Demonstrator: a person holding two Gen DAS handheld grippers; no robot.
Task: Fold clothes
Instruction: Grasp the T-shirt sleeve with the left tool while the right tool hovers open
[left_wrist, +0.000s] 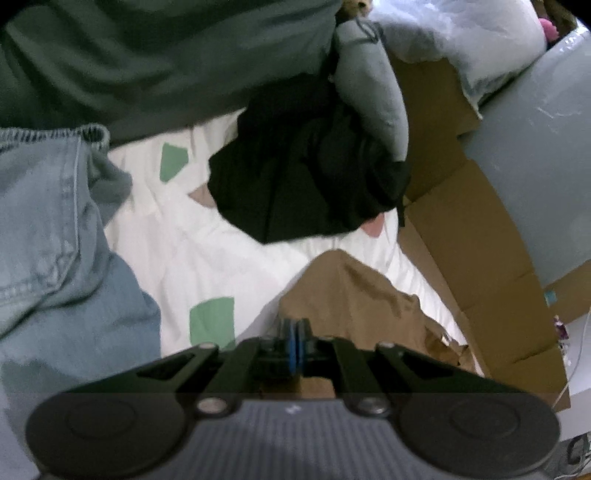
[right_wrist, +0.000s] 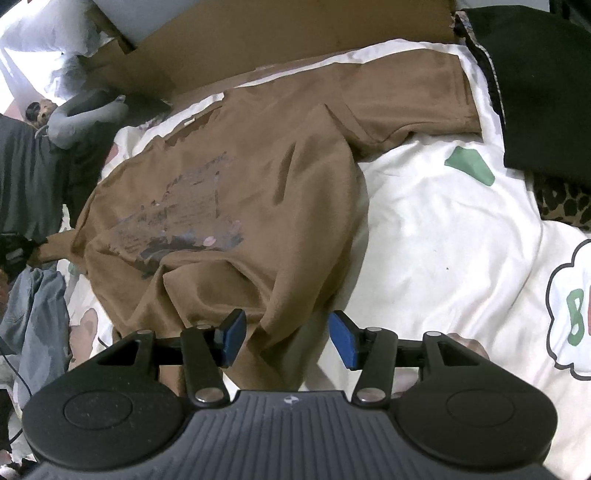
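Right wrist view: the right claw (right_wrist: 287, 338) hangs spread over the hem of one brown T-shirt (right_wrist: 236, 206), pads either side of a fabric ridge but not pressing, likely poised to pinch it for a fold. Left wrist view: the left claw (left_wrist: 294, 334) is pressed together on a brown fabric edge, seemingly lifting it. Beyond lie one pair of jeans (left_wrist: 55, 240), one black garment (left_wrist: 306, 177) and one grey one (left_wrist: 369, 81) on the bed (right_wrist: 443, 240).
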